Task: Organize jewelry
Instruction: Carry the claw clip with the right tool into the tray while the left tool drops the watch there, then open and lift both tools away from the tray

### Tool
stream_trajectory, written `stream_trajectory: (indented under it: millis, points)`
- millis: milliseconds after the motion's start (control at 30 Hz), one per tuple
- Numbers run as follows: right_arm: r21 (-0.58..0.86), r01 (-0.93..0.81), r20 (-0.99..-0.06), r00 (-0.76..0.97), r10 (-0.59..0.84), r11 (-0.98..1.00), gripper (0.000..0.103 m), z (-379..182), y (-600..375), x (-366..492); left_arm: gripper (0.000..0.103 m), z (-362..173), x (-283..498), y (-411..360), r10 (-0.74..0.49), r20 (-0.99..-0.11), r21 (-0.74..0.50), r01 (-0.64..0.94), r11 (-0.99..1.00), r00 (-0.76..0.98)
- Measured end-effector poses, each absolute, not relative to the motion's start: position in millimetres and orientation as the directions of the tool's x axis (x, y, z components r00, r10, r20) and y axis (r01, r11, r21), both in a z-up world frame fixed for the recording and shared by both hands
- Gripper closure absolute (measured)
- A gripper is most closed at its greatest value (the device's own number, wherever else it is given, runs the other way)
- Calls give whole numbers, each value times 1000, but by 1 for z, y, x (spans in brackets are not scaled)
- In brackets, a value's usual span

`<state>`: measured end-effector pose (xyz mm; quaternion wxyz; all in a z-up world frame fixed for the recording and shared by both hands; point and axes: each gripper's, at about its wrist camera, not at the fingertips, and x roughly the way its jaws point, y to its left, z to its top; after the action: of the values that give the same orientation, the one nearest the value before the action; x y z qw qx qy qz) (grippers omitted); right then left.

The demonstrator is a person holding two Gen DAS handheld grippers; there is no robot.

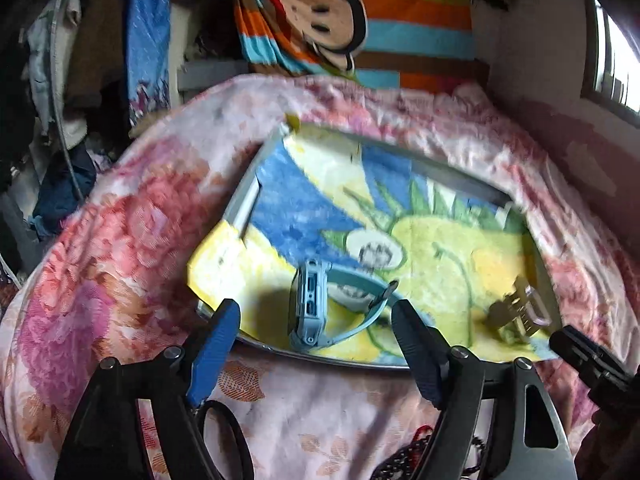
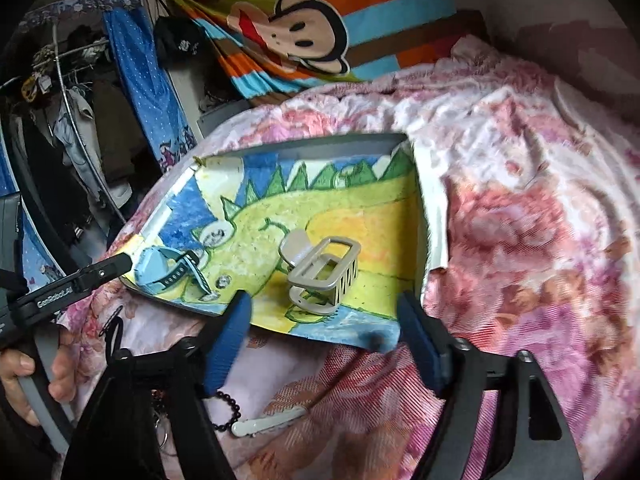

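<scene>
Two items on tray (raised rim), watch, hair claw

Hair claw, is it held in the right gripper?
No, the hair claw sits free on the tray, ahead of the open right gripper.

A light blue watch and a beige hair claw lie on a drawing crayoned in yellow, green and blue, with a spiky green-outlined creature. The tray under it is grey. The bed carries a pink, red and white floral blanket. Behind hangs a striped cloth in orange, turquoise, brown and lime, bearing a cartoon monkey. The fingers are blue.
</scene>
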<state>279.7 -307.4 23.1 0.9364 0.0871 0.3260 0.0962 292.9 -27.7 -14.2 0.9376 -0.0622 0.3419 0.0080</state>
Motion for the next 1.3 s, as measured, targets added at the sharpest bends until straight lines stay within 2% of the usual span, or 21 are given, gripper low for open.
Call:
stream_trajectory:
  millis: [33, 100, 167, 233, 367, 500, 667, 867, 1067, 1300]
  points:
    - [218, -126, -581, 780, 232, 968, 22, 28, -308, 273, 26, -11, 290, -28, -35, -640, -113, -50, 992, 768]
    - [198, -129, -558, 800, 220, 972, 9, 37, -309, 261, 21, -4, 280, -27, -43, -635, -112, -37, 993, 771]
    - [174, -133, -530, 823, 207, 976, 7, 47, -310, 247, 8, 3, 264, -24, -39, -605, -118, -41, 992, 796]
    - [154, -145, -504, 839, 204, 977, 4, 57, -309, 235, 2, 8, 248, -20, -41, -569, -137, -46, 989, 821]
    - [111, -187, -453, 864, 217, 976, 2, 76, -308, 210, 1, 16, 214, -10, -62, -530, -182, -42, 982, 846]
    - [59, -222, -391, 892, 227, 973, 2, 93, -304, 179, 1, 21, 180, -4, -30, -493, -183, -69, 981, 869]
    - [28, -256, -372, 895, 247, 966, 2, 104, -299, 146, 0, 29, 136, 4, -27, -423, -189, -59, 980, 906]
    - [41, -289, -418, 865, 279, 957, 2, 96, -294, 117, 0, 25, 97, 10, -84, -409, -210, -4, 978, 909]
    - [53, -291, -536, 799, 273, 955, 2, 70, -293, 106, 0, 12, 79, 6, -136, -465, -194, 49, 980, 875]
    - [97, -307, -638, 710, 296, 947, 2, 44, -290, 117, 0, -6, 78, -17, -184, -552, -107, 149, 983, 813]
